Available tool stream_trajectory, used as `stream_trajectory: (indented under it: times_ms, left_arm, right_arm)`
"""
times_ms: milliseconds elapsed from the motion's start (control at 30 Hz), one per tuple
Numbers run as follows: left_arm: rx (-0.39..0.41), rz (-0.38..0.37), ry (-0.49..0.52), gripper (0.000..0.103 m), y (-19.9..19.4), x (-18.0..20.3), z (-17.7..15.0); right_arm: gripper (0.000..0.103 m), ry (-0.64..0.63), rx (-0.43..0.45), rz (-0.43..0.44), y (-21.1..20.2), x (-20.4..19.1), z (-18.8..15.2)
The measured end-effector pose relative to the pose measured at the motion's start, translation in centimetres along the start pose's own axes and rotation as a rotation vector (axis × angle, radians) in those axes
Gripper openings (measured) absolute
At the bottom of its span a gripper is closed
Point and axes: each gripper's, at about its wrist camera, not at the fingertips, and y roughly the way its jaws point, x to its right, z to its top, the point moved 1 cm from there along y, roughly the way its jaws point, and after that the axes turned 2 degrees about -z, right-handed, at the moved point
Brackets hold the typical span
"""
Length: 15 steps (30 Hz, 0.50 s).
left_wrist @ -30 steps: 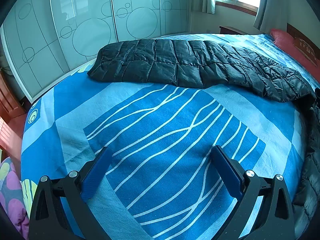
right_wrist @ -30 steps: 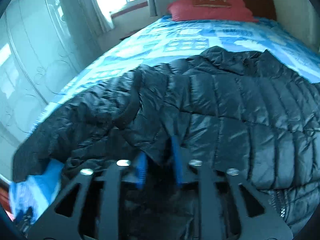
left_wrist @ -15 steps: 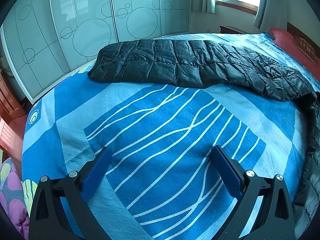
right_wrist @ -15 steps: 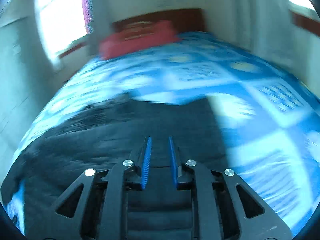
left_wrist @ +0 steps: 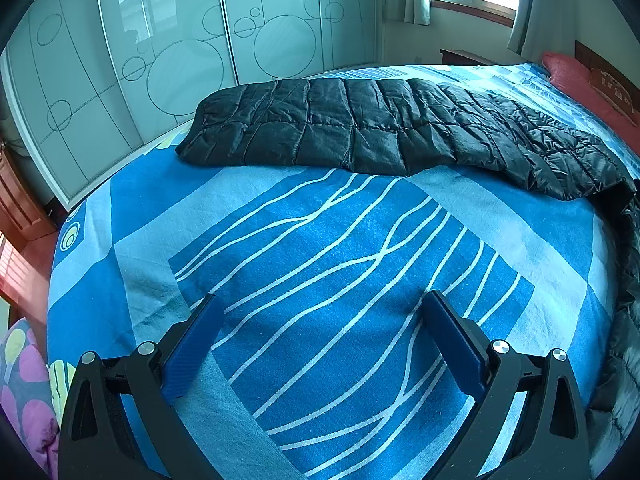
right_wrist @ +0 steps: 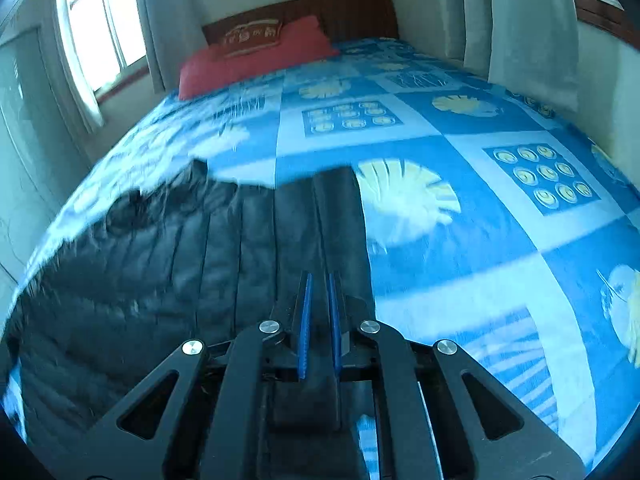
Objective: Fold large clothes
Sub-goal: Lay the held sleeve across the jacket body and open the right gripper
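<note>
A bed is covered by a blue patterned sheet [left_wrist: 328, 264], with white wavy lines seen in the left view and leaf and circle squares in the right. A red pillow [right_wrist: 256, 60] is set against a brown headboard [right_wrist: 352, 12]. Frosted wardrobe doors [left_wrist: 168, 48] printed with circles are seen beside the bed, and curtained windows [right_wrist: 100, 20] beyond it.

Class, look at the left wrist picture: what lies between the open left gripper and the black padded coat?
Only bare blue bedsheet with white wavy lines separates the left gripper from the coat.
</note>
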Motion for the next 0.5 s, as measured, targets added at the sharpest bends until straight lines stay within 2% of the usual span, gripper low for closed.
stream_trajectory:
  times_ms: [100,200,300,333,367,433,500]
  left_arm:
    - [-0.001,-0.006,-0.004,0.099,0.1,-0.1,0.1]
    - [0.0,-0.01,-0.007,0.099,-0.1,0.0,-0.1]
    - [0.001,-0.009,-0.006,0.099,-0.1,0.0,-0.2]
    - [0.003,-0.006,-0.004,0.099,-0.1,0.0,-0.2]
    - [0.004,-0.005,-0.003,0.099,-0.2,0.1,-0.2]
    - [0.004,-0.005,-0.004,0.099,-0.2,0.1,-0.3]
    - [0.004,-0.005,-0.004,0.099,-0.2,0.0,-0.2]
  right_arm:
    - [0.009,-0.016,-0.146,-0.018,4.7,0.5,-1.0]
    - [0.008,-0.023,-0.139,-0.035,4.0,0.0,0.1]
    - [0.009,-0.03,-0.032,-0.031,1.9,-1.1,2.6]
    - [0.014,-0.027,-0.012,-0.027,1.8,-1.4,3.5]
    - [0.023,-0.023,-0.005,-0.022,2.2,-1.5,4.2]
    - [0.028,-0.029,-0.031,-0.034,4.5,-1.9,5.1]
    - [0.028,-0.032,-0.102,-0.072,7.7,-1.7,4.6]
